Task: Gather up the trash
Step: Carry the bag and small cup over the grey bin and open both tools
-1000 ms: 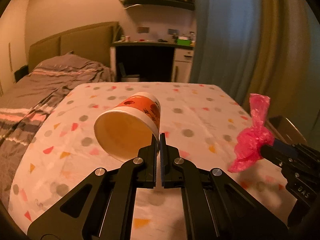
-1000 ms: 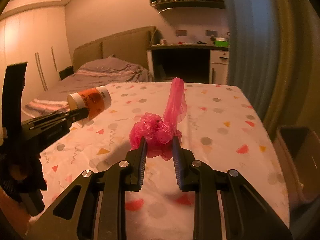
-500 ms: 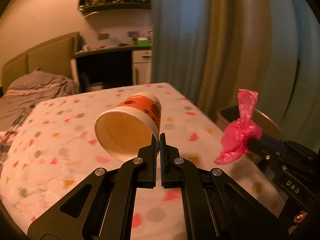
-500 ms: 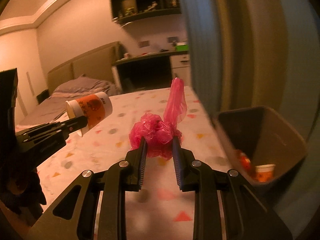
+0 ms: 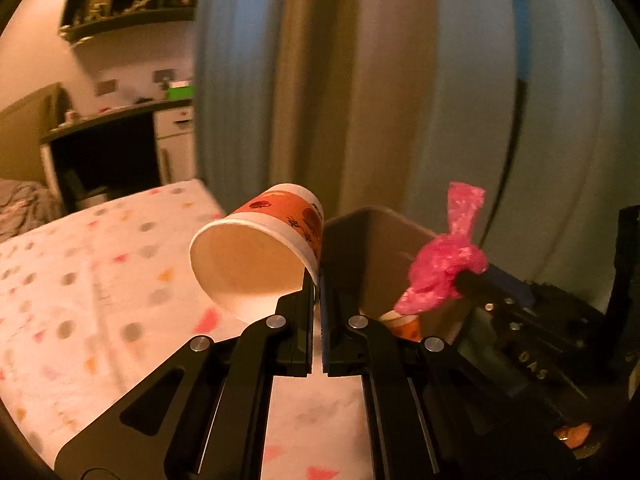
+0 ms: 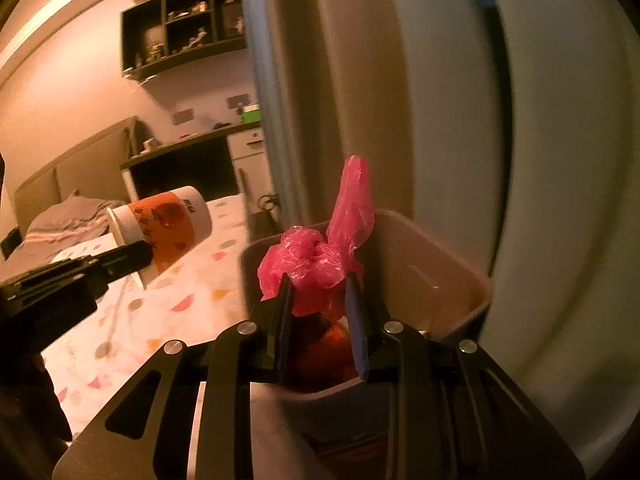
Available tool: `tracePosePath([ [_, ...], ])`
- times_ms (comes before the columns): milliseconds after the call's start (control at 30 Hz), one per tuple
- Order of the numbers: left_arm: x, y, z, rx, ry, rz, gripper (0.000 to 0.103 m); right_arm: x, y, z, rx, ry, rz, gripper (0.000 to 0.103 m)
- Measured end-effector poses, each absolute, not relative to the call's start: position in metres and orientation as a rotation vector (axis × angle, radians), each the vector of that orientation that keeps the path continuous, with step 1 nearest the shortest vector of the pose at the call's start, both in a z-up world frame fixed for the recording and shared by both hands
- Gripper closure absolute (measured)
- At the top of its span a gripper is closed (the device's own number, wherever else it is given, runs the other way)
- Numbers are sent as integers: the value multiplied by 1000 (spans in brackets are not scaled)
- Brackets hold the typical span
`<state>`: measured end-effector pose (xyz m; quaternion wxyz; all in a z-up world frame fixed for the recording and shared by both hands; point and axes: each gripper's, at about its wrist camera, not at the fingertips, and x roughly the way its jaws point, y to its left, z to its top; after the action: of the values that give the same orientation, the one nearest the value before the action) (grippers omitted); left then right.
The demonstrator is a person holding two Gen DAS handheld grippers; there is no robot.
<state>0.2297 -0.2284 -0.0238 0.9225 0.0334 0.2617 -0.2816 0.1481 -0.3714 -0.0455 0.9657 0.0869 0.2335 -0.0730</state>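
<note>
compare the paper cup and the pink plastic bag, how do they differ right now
The paper cup is a rigid white and orange shape; the pink plastic bag is soft, crumpled and knotted. The cup is pinched by its rim in the left claw and lies on its side; the bag is squeezed between the right claw's fingers with a tail sticking up. The cup hangs over the spotted tablecloth, the bag over the open bin. Both are held aloft.

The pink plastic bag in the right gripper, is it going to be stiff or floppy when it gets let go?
Probably floppy: the pink plastic bag is crumpled thin film, bunched between the right gripper fingers. Likely very light, since its loose tail stands upward unsupported. It may cling or drift rather than drop straight into the bin.
</note>
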Motion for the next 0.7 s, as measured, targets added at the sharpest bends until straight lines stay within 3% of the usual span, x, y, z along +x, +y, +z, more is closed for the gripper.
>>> tracePosePath([
  [500, 276, -288, -59, -50, 653, -805, 99, 183, -405, -68, 189, 520, -170, 73],
  [533, 278, -287, -61, -58, 664, -808, 96, 184, -405, -68, 188, 523, -170, 68],
  [600, 281, -283, -63, -68, 673, -789, 70, 187, -404, -68, 178, 523, -177, 64],
  [700, 279, -269, -61, -87, 656, -738, 45, 185, -405, -69, 172, 528, -189, 61],
])
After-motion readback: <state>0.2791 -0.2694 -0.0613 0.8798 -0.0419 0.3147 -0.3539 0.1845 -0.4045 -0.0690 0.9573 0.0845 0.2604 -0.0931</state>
